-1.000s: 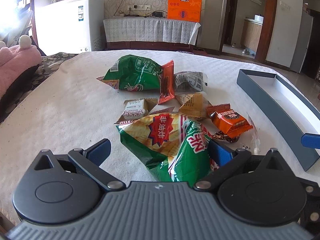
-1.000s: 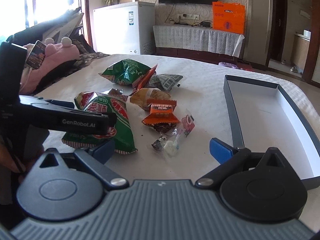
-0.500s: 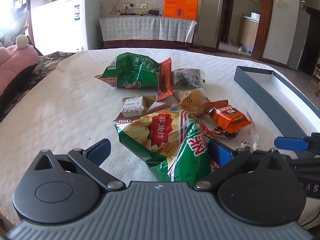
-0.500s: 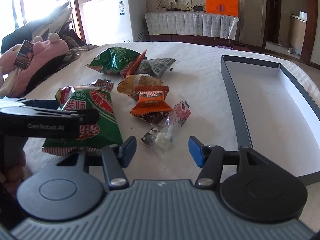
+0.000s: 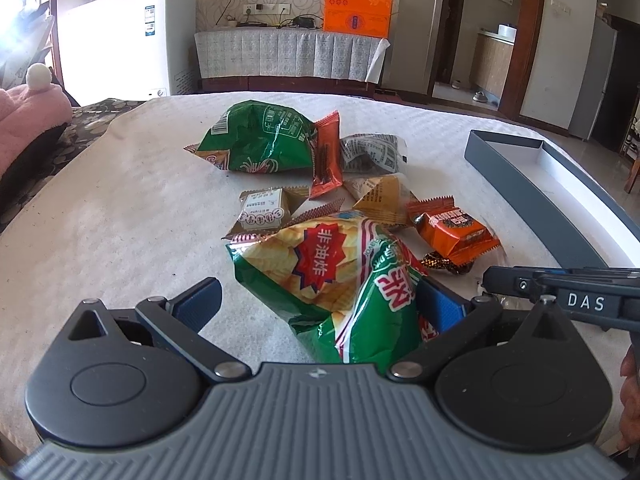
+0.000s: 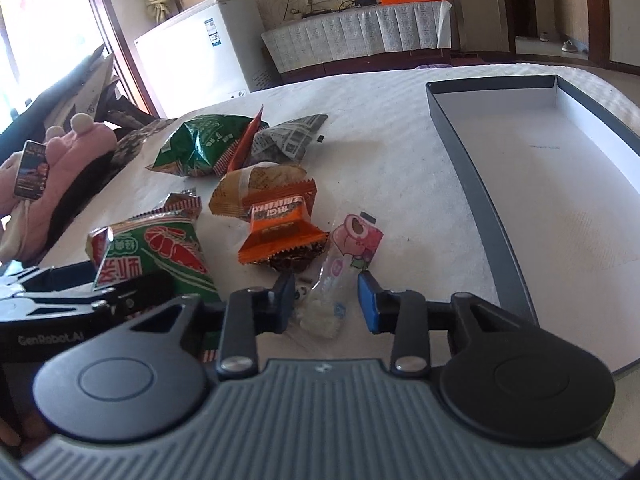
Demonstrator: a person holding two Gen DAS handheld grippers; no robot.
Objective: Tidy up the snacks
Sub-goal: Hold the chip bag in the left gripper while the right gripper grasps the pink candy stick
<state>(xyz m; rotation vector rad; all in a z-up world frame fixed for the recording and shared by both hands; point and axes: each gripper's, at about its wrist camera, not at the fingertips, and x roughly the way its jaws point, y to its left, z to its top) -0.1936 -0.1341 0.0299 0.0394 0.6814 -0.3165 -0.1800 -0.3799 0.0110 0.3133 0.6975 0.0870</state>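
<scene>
Right gripper (image 6: 326,300) closing over a clear candy wrapper; left gripper (image 5: 320,300) open around a chip bag.

Right jaws narrowing, blue pads either side of the clear candy wrapper (image 6: 326,304), not yet pressing it; pink peach-print sweet (image 6: 358,242) just beyond. Left jaws wide, green chip bag (image 5: 340,280) lying between them, its right side against the right pad, left pad clear of it. Orange snack packet (image 6: 280,228) just past the clear wrapper, on a dark foil sweet (image 6: 292,262). Farther out: yellow-brown packet (image 6: 256,184), small beige packet (image 5: 264,210), red-orange stick packet (image 5: 326,152), newsprint-pattern packet (image 5: 374,152), second green bag (image 5: 260,140). All on white bedspread (image 5: 100,220), mid-bed. Grey open box (image 6: 480,200), white inside, near the bed's right edge, well apart from the pile.
</scene>
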